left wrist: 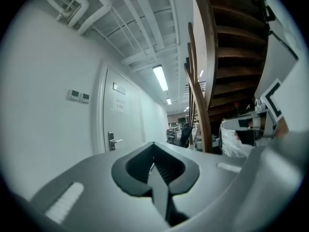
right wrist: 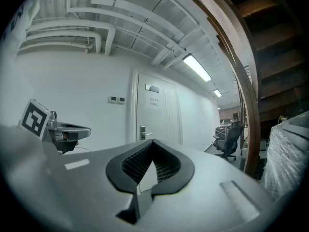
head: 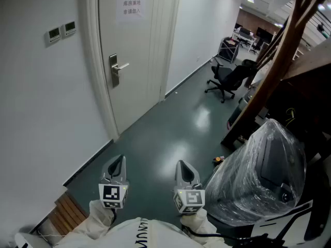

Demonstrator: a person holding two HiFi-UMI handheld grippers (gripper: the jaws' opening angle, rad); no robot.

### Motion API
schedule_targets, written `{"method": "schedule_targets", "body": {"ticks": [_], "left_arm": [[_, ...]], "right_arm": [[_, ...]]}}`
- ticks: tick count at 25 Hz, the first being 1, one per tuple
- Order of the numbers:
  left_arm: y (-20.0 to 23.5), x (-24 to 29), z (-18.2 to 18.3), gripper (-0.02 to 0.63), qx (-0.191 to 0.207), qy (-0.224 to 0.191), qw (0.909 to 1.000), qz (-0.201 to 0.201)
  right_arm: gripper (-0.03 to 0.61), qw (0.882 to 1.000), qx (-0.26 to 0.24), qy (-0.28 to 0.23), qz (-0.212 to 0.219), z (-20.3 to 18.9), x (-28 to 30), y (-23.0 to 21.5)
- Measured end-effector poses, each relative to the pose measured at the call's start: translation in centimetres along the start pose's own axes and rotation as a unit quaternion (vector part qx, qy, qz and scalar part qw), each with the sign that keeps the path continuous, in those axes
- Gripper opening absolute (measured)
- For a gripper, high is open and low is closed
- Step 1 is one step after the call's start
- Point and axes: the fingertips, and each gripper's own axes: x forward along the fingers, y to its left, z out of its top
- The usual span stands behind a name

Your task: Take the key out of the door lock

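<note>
Bare dark floor (head: pixel 165 133) runs from bottom centre, just ahead of the left gripper (head: pixel 119 161) and right gripper (head: pixel 184 165), straight up to the white door (head: pixel 137 56) at upper left: a wide lane. The handle (head: pixel 120 65) juts out from the door, with flat wall (head: pixel 41 102) to its left. The right side is tight: a plastic-wrapped bundle (head: pixel 258 164) crowds the lower right, and a brown wooden beam (head: pixel 276 56) slants above it. An office chair (head: pixel 226 80) stands in the corridor at upper centre-right. Wooden slats (head: pixel 67 213) edge the lower left corner.

Glossy dark floor (head: pixel 170 133), matt white door (head: pixel 137 50), seemingly metal handle (head: pixel 120 66).
</note>
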Motion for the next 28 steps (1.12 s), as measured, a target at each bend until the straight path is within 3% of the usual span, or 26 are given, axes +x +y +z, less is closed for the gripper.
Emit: {"method": "schedule_targets", "body": {"ticks": [19, 28], "left_arm": [[1.4, 0.0, -0.2, 0.0, -0.002, -0.011, 0.9999, -0.001], [1.7, -0.6, -0.7, 0.0, -0.006, -0.017, 0.9995, -0.026]], "right_arm": [[0.0, 1.0, -0.016, -0.007, 0.014, 0.6, 1.2, 2.5], [0.002, 1.0, -0.003, -0.001, -0.007, -0.1, 1.3, 3.8]]}}
